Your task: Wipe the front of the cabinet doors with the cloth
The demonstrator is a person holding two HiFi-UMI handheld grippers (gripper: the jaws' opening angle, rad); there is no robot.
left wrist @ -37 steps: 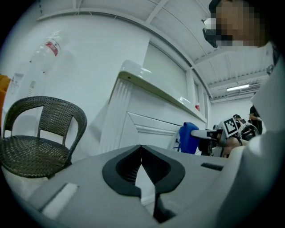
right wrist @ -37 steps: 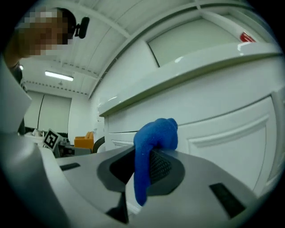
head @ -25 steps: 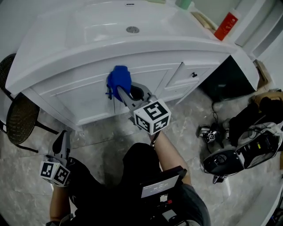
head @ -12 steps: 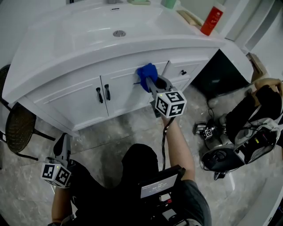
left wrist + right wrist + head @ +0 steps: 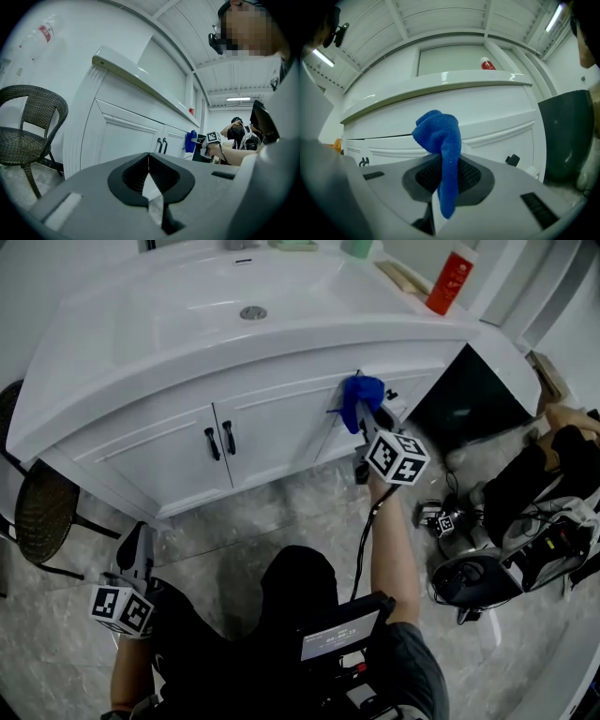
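A blue cloth [image 5: 360, 397] is bunched in my right gripper [image 5: 366, 409], which is shut on it and presses it against the white cabinet front [image 5: 281, 432] at the right edge of the right door, near the drawers. In the right gripper view the blue cloth [image 5: 440, 145] hangs out of the closed jaws before the white cabinet [image 5: 487, 126]. My left gripper [image 5: 131, 563] is held low at the left, away from the cabinet, its jaws shut with nothing between them. The left gripper view shows the cabinet doors [image 5: 126, 140] and the far blue cloth [image 5: 191, 140].
A wicker chair [image 5: 37, 498] stands left of the cabinet. A red bottle [image 5: 448, 282] stands on the countertop at the right. Bags and gear [image 5: 525, 540] lie on the tiled floor at the right. Two black door handles [image 5: 219, 439] sit at the doors' middle.
My right gripper has swept the blue cloth rightward across the cabinet front, from the door handles to the right door's edge. The left gripper has stayed put.
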